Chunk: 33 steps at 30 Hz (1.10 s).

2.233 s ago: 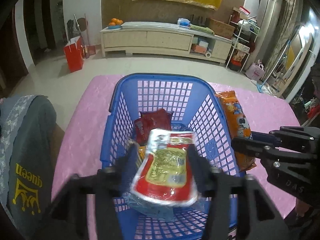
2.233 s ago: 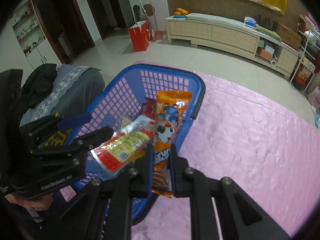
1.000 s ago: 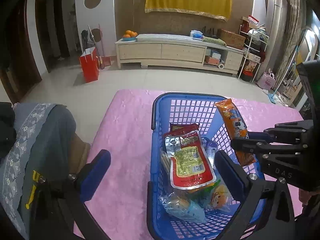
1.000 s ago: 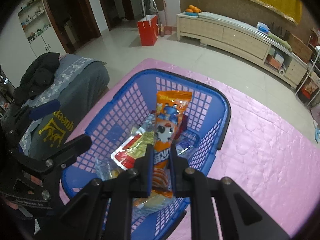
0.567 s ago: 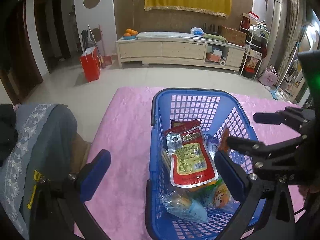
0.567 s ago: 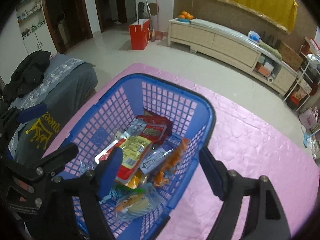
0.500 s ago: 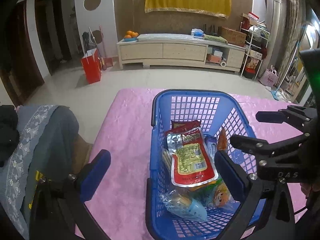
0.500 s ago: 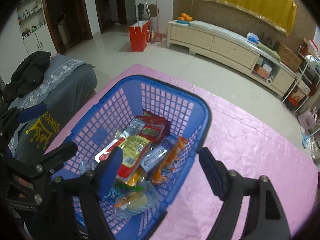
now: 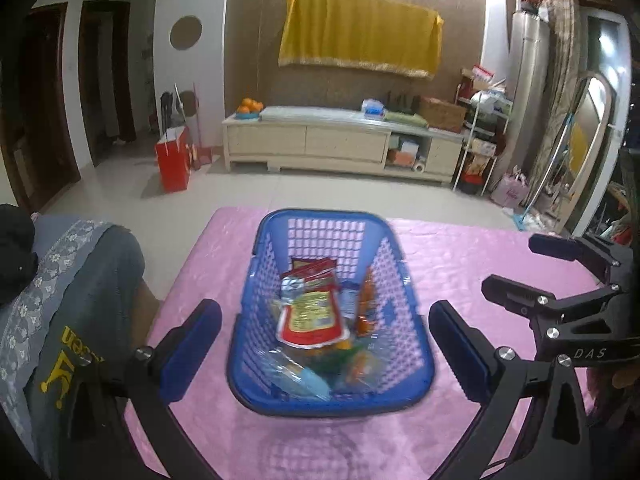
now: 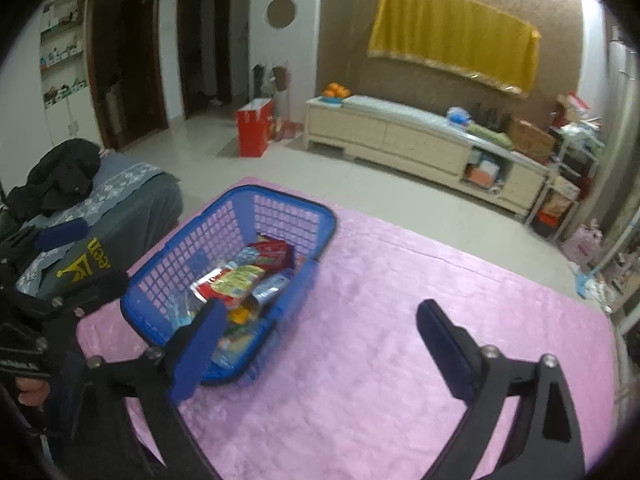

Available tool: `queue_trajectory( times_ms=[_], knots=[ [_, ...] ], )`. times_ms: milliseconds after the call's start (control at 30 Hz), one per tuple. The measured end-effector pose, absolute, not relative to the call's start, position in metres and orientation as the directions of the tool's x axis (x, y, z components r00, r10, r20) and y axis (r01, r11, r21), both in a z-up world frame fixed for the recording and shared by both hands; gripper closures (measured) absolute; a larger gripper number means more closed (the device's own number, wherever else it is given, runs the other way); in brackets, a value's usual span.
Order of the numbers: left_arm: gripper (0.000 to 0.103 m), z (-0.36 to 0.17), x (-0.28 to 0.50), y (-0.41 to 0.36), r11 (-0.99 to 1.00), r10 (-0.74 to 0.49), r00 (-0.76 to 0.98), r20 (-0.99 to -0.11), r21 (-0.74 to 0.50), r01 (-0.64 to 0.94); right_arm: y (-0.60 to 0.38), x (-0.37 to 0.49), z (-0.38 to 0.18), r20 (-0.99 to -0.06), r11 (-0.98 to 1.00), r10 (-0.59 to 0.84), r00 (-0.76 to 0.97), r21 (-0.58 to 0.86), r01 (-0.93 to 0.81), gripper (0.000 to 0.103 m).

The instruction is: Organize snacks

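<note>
A blue plastic basket (image 9: 244, 300) stands on the pink tablecloth (image 9: 452, 264). It holds several snack packs, with a red and yellow pack (image 9: 312, 316) on top and an orange pack (image 9: 365, 304) leaning against its right wall. My left gripper (image 9: 326, 340) is open and empty, held back above the basket's near end. My right gripper (image 10: 320, 344) is open and empty, to the right of the basket (image 10: 320, 216) over the pink cloth (image 10: 420, 280). The right gripper also shows in the left wrist view (image 9: 536, 264).
A grey cushioned seat (image 9: 68, 280) with a black garment stands left of the table. Beyond the table are tiled floor, a red bag (image 9: 172, 164) and a long cream cabinet (image 9: 340, 148). The table's far edge lies just behind the basket.
Both grippers let go of their snack packs into the basket and opened. Since then both have drawn back and up, so the basket looks smaller and farther away.
</note>
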<state>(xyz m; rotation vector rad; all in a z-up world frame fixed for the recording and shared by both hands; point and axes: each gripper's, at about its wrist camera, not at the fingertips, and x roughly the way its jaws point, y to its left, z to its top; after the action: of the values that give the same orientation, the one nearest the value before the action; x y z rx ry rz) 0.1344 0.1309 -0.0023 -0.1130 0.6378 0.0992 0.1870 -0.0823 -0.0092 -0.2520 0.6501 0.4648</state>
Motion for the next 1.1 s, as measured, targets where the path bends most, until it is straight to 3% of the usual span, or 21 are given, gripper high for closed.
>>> queue_trajectory(
  times_ms=[233, 500, 1100],
  knots=[
    [0.0, 0.004, 0.089, 0.088, 0.993, 0.03, 0.851, -0.525, -0.08, -0.084, -0.123, 0.137, 0.0, -0.563, 0.911, 0.29, 0.774, -0.086, -0.404, 0.0],
    [0.0, 0.014, 0.043, 0.046, 0.994, 0.053, 0.898, -0.437, -0.062, -0.088, -0.157, 0.098, -0.004, -0.544, 0.941, 0.275, 0.793, -0.016, -0.338, 0.0],
    [0.0, 0.015, 0.012, 0.0, 0.999, -0.028, 0.893, -0.449, -0.05, 0.006, -0.196, 0.044, 0.004, -0.497, 0.959, 0.267, 0.825, 0.052, -0.279, 0.0]
  ],
)
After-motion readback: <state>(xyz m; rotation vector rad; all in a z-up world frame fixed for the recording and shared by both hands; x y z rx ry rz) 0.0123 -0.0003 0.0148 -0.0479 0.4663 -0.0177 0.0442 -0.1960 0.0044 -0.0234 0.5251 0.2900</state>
